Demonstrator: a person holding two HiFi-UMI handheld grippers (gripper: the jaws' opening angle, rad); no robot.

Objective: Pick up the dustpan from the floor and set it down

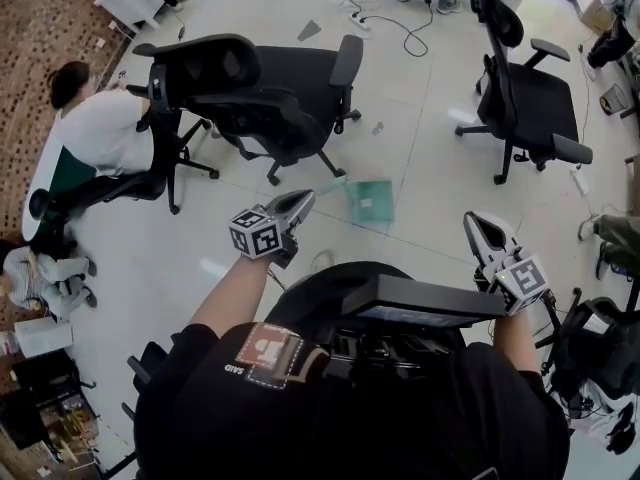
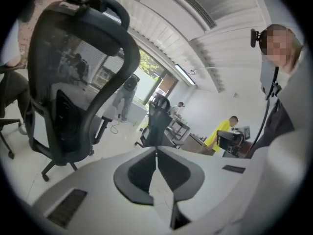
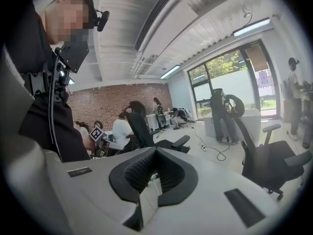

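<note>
Dustpan (image 1: 370, 200): teal, flat on the pale tiled floor (image 1: 430, 118), in the open patch between two chairs. Lies just below the wheeled base of a black mesh office chair (image 1: 270, 98) and just beyond the dark chair back (image 1: 400, 303) directly in front of the person. Touched by neither gripper.

Left gripper (image 1: 303, 201) (image 2: 156, 151): held out on a bare forearm, aimed up and to the right in the head view, near the left edge of the dustpan but clear of it. Jaws pressed together at the tips in the left gripper view, with nothing between them; only floor visible through the hollow behind the pads. Same view filled at left by the tall back of the mesh office chair (image 2: 73, 82), with a person in a yellow top (image 2: 222, 133) far off at right.

Right gripper (image 1: 473, 222) (image 3: 155, 150): off to the right of the dustpan and well apart from it, pointing up the head view. Jaws likewise closed tip to tip and empty in the right gripper view.

Elsewhere: a second black office chair (image 1: 525, 98) at upper right, a seated person in a white top (image 1: 100, 133) at left, and a power strip with its cable (image 1: 390, 23) on the floor at the top.
</note>
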